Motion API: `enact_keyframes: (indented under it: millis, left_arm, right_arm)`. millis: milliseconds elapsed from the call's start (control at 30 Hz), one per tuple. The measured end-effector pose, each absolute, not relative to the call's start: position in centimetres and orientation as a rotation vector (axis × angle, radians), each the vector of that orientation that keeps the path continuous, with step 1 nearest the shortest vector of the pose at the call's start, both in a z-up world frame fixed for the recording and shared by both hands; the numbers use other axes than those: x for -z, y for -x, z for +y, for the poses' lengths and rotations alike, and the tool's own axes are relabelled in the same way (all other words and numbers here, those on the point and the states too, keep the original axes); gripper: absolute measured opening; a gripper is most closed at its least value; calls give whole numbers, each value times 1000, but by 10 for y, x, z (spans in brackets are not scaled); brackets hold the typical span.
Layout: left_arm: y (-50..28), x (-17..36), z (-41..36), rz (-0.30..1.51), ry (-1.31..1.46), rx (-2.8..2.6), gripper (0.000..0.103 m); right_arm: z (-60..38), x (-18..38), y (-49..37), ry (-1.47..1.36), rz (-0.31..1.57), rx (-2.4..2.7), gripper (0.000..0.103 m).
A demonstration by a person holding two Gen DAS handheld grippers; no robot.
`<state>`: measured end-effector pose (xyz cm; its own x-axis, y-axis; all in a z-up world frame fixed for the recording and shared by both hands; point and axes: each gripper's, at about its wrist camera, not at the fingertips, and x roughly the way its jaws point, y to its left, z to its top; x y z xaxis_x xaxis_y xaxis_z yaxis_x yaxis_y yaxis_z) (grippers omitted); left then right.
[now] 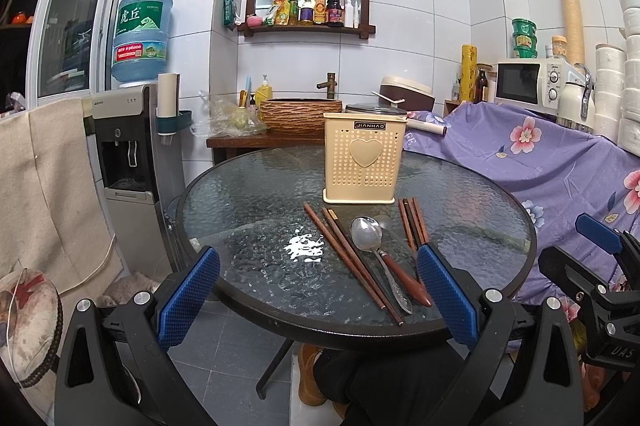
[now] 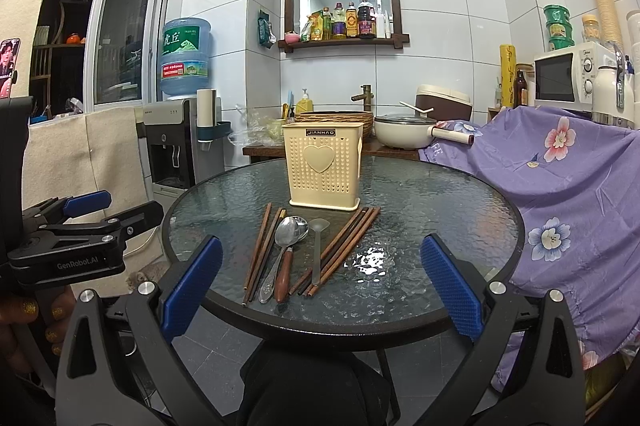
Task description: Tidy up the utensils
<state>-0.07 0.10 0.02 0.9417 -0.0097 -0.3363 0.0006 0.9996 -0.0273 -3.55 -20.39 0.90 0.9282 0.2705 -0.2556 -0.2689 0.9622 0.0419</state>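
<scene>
A cream perforated utensil holder (image 1: pixel 366 162) (image 2: pixel 323 168) with a heart stands upright at the back of the round glass table (image 1: pixel 248 194) (image 2: pixel 440 194). In front of it lie wooden chopsticks (image 1: pixel 352 262) (image 2: pixel 258 250), a metal spoon (image 1: pixel 366 232) (image 2: pixel 289 231), a wood-handled spoon (image 1: pixel 408 278) (image 2: pixel 284 274), a translucent spoon (image 2: pixel 318 246) and more chopsticks (image 1: pixel 414 224) (image 2: pixel 344 246). My left gripper (image 1: pixel 320 298) (image 2: pixel 104 214) is open and empty, short of the table's near edge. My right gripper (image 2: pixel 320 290) (image 1: pixel 576 246) is open and empty too.
A water dispenser (image 1: pixel 128 146) (image 2: pixel 176 146) stands left of the table. A purple floral cloth (image 1: pixel 540 162) (image 2: pixel 560 186) covers furniture on the right. Behind the table a wooden stand holds a basin (image 1: pixel 300 114) and a pot (image 2: pixel 404 134). A microwave (image 2: pixel 568 78) sits back right.
</scene>
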Motion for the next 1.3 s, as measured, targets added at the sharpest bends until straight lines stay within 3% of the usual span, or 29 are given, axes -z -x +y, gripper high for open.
enact_keyframes:
  millis: [867,1300]
  left_arm:
    - [-3,2,5,363,35,4,97]
    - [-39,27,26,502,83,-3,97]
  right_arm:
    - [-199,-1,34,-3,274,-272,98]
    - [-211,21,-8,4,427,-204,98]
